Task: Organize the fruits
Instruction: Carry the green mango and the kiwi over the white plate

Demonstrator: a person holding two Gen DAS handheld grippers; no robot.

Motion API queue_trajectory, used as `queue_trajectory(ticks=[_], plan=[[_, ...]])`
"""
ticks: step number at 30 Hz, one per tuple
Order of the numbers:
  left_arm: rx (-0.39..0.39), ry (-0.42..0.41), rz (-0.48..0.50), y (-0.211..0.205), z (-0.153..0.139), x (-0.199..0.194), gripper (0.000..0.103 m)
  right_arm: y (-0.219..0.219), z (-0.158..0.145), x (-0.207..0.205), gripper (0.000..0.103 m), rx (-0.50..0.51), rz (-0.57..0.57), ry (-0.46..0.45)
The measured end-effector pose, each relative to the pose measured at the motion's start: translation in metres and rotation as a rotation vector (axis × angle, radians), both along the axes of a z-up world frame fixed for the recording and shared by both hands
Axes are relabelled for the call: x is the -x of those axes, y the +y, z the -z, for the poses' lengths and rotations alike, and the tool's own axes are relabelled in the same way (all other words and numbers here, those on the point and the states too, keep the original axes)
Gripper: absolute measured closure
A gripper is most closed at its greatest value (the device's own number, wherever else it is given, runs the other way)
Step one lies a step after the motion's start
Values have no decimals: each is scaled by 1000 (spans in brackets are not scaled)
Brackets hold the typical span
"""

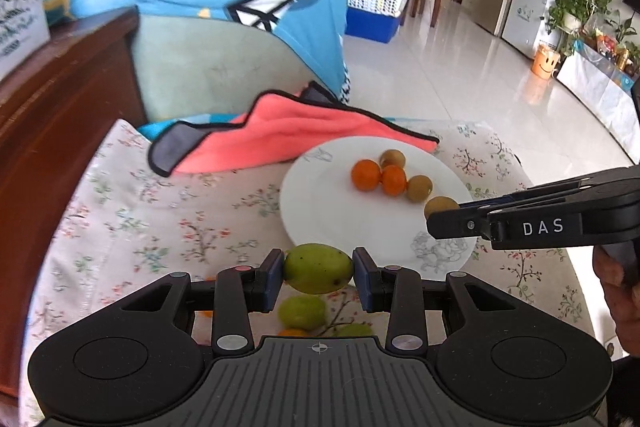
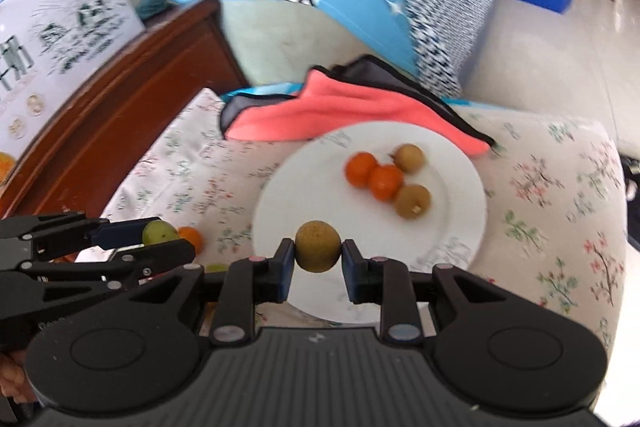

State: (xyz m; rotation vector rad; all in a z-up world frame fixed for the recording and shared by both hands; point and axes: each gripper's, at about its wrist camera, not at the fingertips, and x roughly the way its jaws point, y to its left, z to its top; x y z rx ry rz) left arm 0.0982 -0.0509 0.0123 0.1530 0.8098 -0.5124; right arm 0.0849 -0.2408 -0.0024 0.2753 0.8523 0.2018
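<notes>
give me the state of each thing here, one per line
left claw: shut on green fruit
right claw: shut on brown fruit, over the plate
plate: holds two oranges and two brown fruits
pink cloth: crumpled, edge lying on the plate rim

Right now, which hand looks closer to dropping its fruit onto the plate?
Right. The right gripper already holds its brown fruit over the white plate; the left gripper grips a green fruit just short of the rim.

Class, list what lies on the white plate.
On the white plate lie two oranges and two brown fruits. The right gripper hides some plate.
</notes>
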Motion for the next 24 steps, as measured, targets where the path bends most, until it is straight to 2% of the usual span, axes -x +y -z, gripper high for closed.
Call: queue_trajectory(ticks=[9, 18, 23, 24], plan=[[3, 79, -25, -24, 25, -19, 69, -15, 19, -8, 77, -56, 89, 102], [13, 114, -52, -43, 35, -31, 68, -25, 27, -16, 77, -92, 162, 134], [26, 102, -70, -49, 32, -32, 64, -29, 25, -17, 75, -112, 186, 121], [22, 93, -78, -49, 30, -32, 59, -30, 24, -17, 75, -117, 190, 115]])
